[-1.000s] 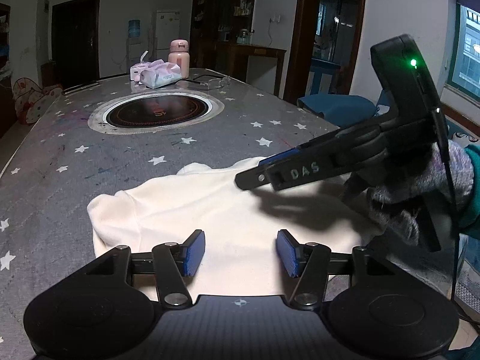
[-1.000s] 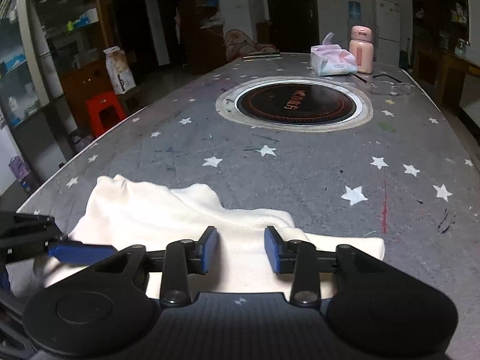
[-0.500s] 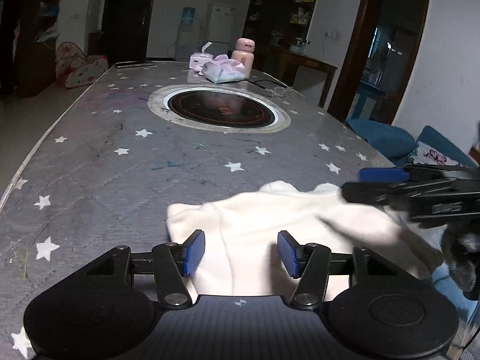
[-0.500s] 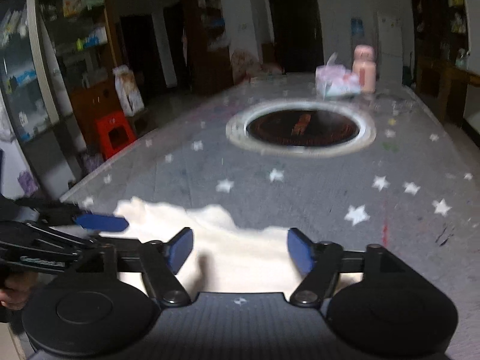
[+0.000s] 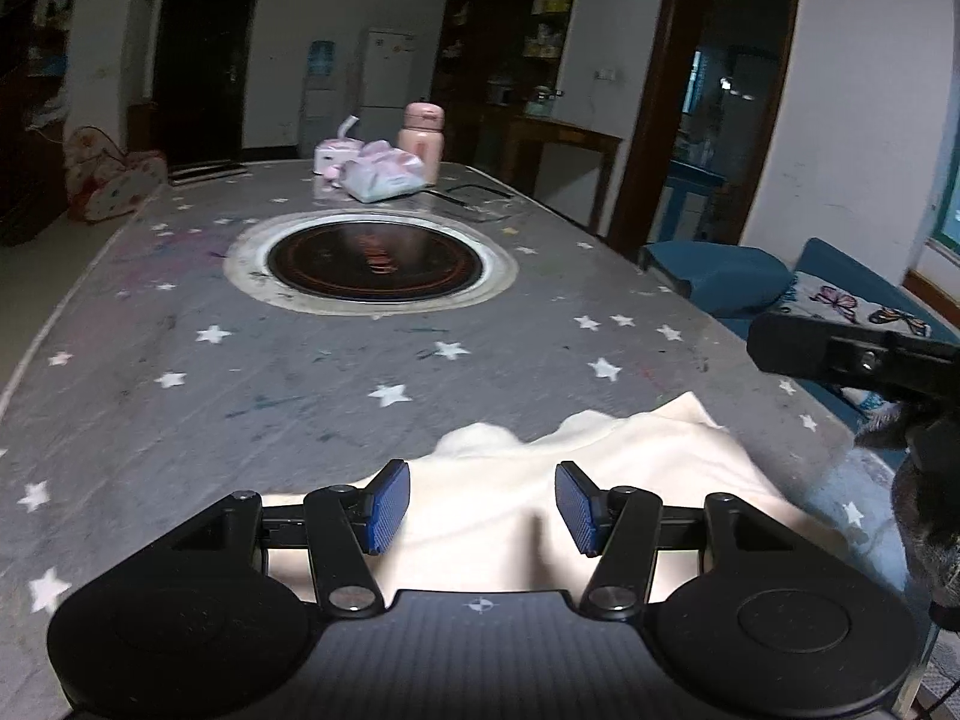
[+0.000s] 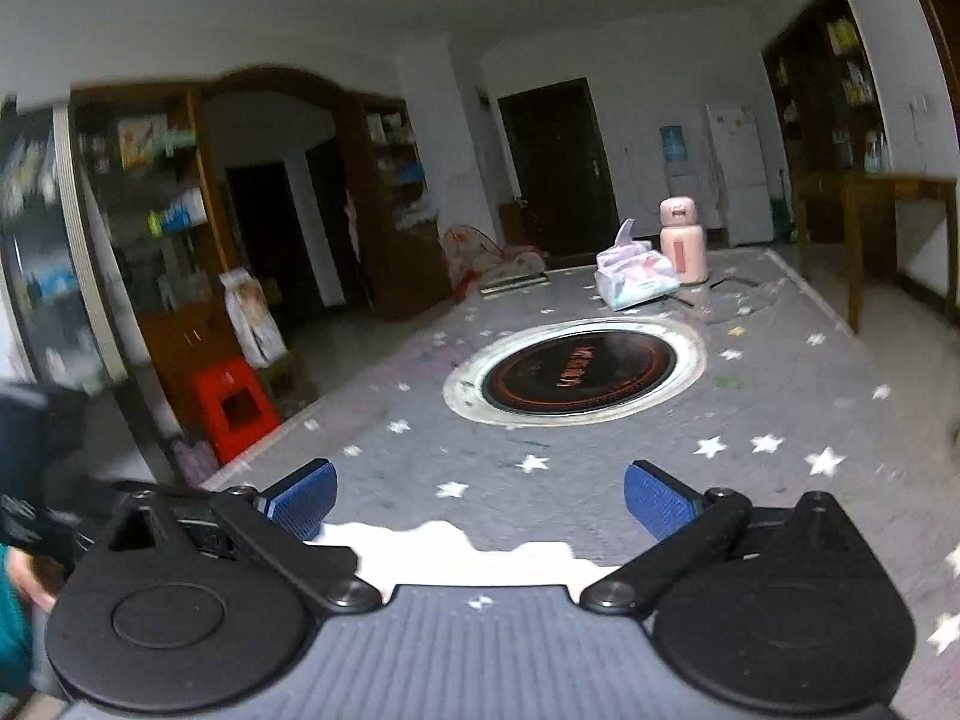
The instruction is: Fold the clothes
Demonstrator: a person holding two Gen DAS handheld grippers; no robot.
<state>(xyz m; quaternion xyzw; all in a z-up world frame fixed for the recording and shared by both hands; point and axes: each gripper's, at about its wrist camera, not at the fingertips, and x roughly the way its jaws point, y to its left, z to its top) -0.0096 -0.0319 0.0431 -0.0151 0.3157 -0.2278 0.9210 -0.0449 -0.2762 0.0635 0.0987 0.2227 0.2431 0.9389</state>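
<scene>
Left wrist view: cream garment [image 5: 606, 480] lies limp at the counter's [image 5: 300, 384] near edge, light, soft; take hems or corners; left tongs [image 5: 483, 507] parted, empty; right tongs [image 6: 477, 498] just opened wide, empty.

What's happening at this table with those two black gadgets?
A person is folding a cream garment on the star-patterned table, holding a claw tool in each hand. Neither grips the cloth now: the left claw hovers open over it, and the right claw has just been opening, nothing between its pads.
</scene>
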